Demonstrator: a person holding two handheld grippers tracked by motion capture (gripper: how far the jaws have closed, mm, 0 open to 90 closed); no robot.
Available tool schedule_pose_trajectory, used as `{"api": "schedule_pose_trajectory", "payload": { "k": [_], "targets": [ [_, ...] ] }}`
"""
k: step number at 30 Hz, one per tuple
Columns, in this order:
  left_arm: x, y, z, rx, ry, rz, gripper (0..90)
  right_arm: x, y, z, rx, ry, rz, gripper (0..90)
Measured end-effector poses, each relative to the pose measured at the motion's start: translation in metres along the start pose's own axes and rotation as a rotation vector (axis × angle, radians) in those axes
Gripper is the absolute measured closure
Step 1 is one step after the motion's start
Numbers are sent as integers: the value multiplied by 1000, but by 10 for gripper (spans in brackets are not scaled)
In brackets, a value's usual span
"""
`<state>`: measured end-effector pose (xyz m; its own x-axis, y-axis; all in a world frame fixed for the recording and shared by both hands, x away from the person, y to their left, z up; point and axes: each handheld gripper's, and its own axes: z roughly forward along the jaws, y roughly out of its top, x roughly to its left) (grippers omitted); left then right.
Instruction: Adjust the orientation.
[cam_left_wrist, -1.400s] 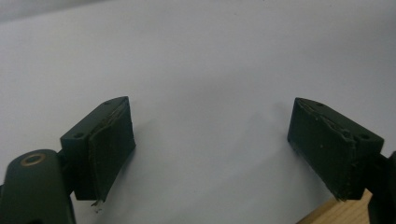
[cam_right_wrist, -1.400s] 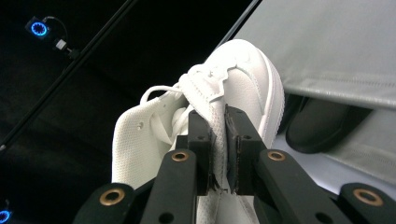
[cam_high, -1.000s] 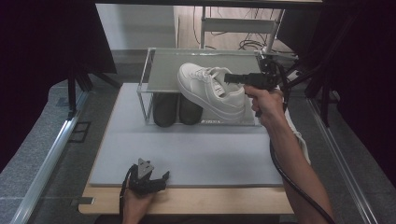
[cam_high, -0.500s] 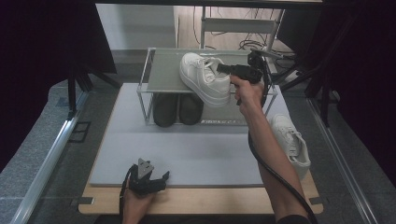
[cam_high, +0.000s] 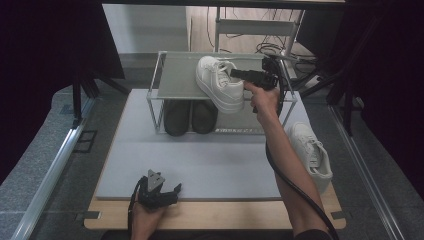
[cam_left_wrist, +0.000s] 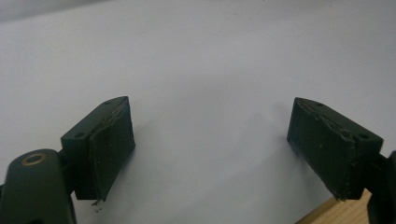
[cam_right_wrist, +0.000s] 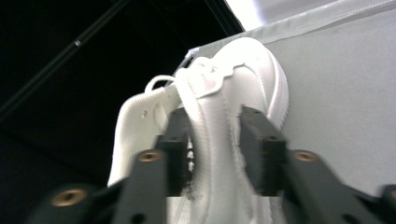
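1. Now your right gripper (cam_high: 239, 74) has just been opening, jaws loosened astride the white shoe's (cam_high: 218, 81) side, seemingly released.
2. That shoe sits on the rack (cam_high: 172, 80), at twelve o'clock.
3. Your left gripper (cam_high: 170, 192) rests open at six.

High view looks forward and down over the table (cam_high: 210, 165); gripper views look close along their fingers (cam_left_wrist: 112, 140), sharing it

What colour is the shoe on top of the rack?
White. The shoe on the rack shows best in the high view.
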<state>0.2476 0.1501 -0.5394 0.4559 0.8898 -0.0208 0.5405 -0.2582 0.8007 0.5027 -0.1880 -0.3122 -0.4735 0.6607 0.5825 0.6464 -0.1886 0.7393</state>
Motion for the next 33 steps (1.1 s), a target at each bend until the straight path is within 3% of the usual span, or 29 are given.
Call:
{"api": "schedule_pose_trajectory", "payload": {
  "k": [3,9,15,20,24,33],
  "targets": [
    [0,0,0,0,0,0,147,1,1,-8,11,-16,-40,532],
    [0,0,0,0,1,3,147,0,2,-33,-20,-37,-93,501],
    [0,0,0,1,1,3,147,-4,-4,-60,-60,-64,-143,529],
    [0,0,0,0,0,-2,147,-7,-20,-73,-47,-86,-183,563],
    [0,0,0,0,0,-1,147,-9,-35,-82,-34,-54,-186,604],
    [0,0,0,0,0,-1,147,1,-69,-90,9,55,-239,870]
  ]
}}
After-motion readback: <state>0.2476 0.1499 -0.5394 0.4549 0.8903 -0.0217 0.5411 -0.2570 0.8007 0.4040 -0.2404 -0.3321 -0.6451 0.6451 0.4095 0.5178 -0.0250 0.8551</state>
